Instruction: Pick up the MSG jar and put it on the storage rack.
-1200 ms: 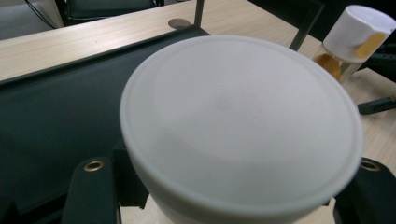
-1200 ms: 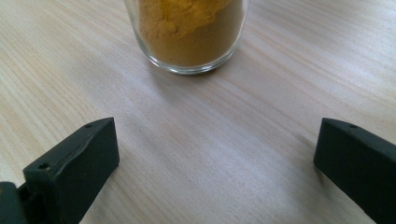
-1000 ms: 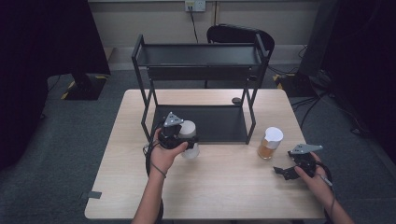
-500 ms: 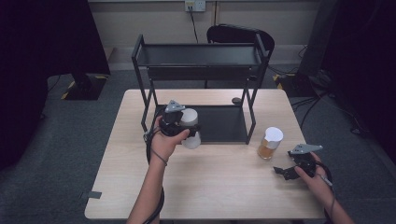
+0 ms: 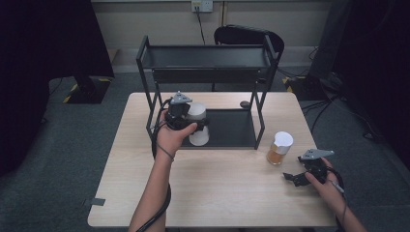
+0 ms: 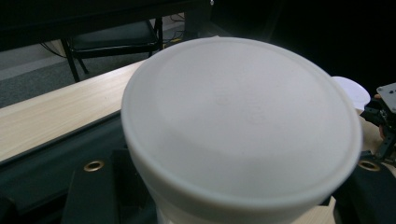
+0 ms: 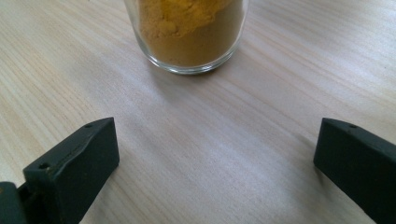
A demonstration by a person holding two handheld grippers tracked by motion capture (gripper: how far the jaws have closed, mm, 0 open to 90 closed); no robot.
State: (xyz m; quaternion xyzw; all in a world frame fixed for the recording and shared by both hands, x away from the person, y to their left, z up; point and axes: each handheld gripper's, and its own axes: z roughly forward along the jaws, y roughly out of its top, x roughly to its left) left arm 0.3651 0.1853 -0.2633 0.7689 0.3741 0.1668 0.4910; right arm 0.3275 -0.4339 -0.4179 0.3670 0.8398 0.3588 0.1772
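There are two jars. One is a white round plastic jar with a white lid (image 5: 197, 123), and the left gripper (image 5: 186, 122) is clamped tight on it. The jar is up in the air, in front of the left side of the black metal shelf rack (image 5: 208, 57), over the rack's low dark tray (image 5: 232, 128). The other is a clear glass jar of orange-brown powder with a white lid (image 5: 279, 148). It stands on the light wooden table (image 5: 217, 188), to the right of the rack.

The right gripper (image 5: 296, 177) rests low on the table near the glass jar. Its two black jaws are wide apart with nothing between them.

In the left gripper view the white lid is so big and close that it hides the jaws and the jar's body. In the right gripper view the top of the glass jar is cut off.

A small dark round thing (image 5: 245, 104) lies on the table behind the rack; I cannot tell what it is. A black chair (image 5: 247, 35) stands behind the table.
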